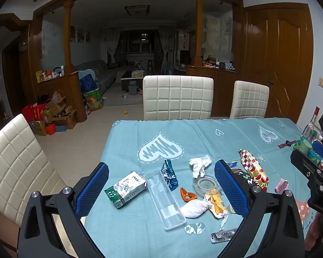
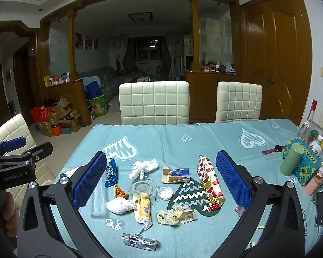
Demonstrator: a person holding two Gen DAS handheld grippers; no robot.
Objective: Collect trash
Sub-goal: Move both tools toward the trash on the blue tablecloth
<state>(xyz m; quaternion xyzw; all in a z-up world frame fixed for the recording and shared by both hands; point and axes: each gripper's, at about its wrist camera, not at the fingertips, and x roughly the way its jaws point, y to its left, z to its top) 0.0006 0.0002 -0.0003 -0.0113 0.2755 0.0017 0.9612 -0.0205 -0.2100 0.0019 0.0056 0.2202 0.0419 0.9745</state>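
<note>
Left wrist view has the left gripper hanging over the tabletop with its jaws spread wide and nothing between the pads; they touch none of the litter below. Under it lie a green-and-white tissue pack, a clear plastic tray, a crumpled blue wrapper, a white tissue wad, a round glass ashtray, an orange scrap and a tied white bag.

From the right wrist view, the right gripper also stands fully apart and empty, above the same scatter. A red, white and gold wrapper lies just inside its right finger, a small white lid sits beside the ashtray, a yellow snack wrapper and a foil blister pack lie nearer.

Off to the right stand a green cup and a beaded box, well apart from the trash. Two white chairs back the far edge.
</note>
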